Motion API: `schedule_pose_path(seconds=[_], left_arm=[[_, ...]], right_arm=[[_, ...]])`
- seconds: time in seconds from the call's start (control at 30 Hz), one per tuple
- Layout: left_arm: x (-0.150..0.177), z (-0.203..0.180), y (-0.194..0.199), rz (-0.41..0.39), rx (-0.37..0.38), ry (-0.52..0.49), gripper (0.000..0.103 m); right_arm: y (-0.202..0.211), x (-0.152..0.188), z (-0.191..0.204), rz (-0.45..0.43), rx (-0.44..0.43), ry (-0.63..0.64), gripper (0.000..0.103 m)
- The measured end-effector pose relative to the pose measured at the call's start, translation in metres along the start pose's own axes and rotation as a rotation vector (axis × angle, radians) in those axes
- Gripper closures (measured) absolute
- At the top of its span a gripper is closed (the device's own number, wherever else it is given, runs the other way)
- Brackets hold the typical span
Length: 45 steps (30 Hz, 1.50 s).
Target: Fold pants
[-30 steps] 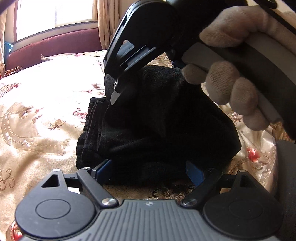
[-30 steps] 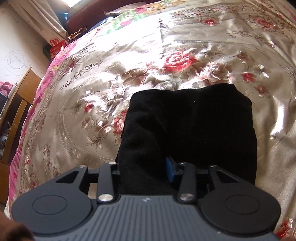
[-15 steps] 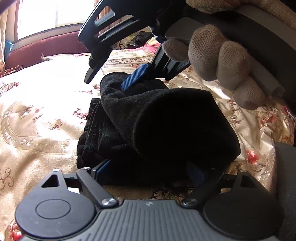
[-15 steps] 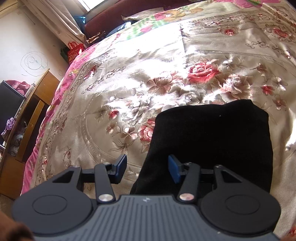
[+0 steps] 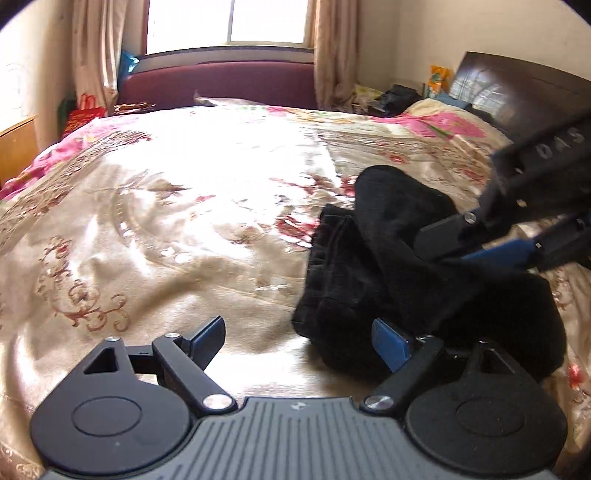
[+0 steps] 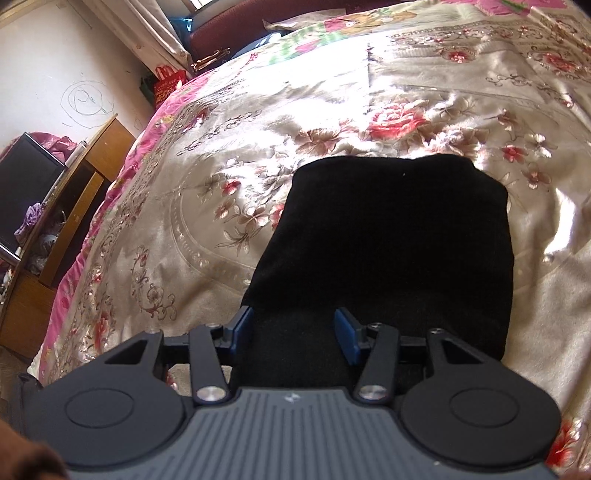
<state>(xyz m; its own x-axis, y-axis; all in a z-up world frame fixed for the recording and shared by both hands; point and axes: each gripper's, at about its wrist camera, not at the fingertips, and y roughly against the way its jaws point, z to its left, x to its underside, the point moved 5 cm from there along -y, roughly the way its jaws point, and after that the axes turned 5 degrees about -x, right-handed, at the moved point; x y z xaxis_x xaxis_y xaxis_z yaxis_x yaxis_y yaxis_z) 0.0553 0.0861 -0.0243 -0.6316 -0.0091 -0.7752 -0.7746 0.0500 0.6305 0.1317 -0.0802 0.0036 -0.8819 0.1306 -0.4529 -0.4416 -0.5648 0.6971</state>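
Pants (image 6: 391,251): black, folded to a thick rectangular bundle, lying on bed (image 5: 184,229) w/ floral satin cover, right of centre in left wrist view.

Left gripper (image 5: 299,341): my fingers spread wide, nothing between; right finger just beside bundle's near edge, left finger over bare cover.

Right gripper (image 6: 295,332): fingers released too, apart, low over bundle's near end; cloth shows between them but not pinched. In left wrist view it reaches in from the right, tips at top layer; touching or just above, can't tell.

Step (my guess): fold looks about done; what's left is tidying. Top layer sits humped, far-left edges splay. Press flat w/ open fingers, square the edges, don't re-grab or drag, as satin looks slippery.

Around: window (image 5: 229,22), curtains, maroon sofa (image 5: 218,86), headboard (image 5: 517,88), wood cabinet (image 6: 62,229). All well apart; nothing blocks me.
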Motion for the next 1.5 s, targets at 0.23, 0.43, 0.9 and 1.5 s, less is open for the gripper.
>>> schedule_pose_path(seconds=[0.23,0.43,0.9,1.5], left_arm=[[0.002,0.018,-0.011,0.025,-0.069,0.072,0.004],[-0.005,0.016,-0.004,-0.044,-0.077,0.07,0.004],[-0.014,0.023,0.006,-0.116,-0.08,0.128,0.004],[-0.052,-0.072,-0.055,0.012,-0.149,-0.309,0.0]], right_arm=[[-0.026,-0.011,-0.002,-0.019,-0.07,-0.05,0.05],[-0.035,-0.043,0.0,-0.075,-0.065,-0.05,0.05],[-0.019,-0.046,-0.013,-0.091,-0.1,-0.02,0.05],[0.01,0.053,-0.019,-0.063,-0.044,0.361,0.039]])
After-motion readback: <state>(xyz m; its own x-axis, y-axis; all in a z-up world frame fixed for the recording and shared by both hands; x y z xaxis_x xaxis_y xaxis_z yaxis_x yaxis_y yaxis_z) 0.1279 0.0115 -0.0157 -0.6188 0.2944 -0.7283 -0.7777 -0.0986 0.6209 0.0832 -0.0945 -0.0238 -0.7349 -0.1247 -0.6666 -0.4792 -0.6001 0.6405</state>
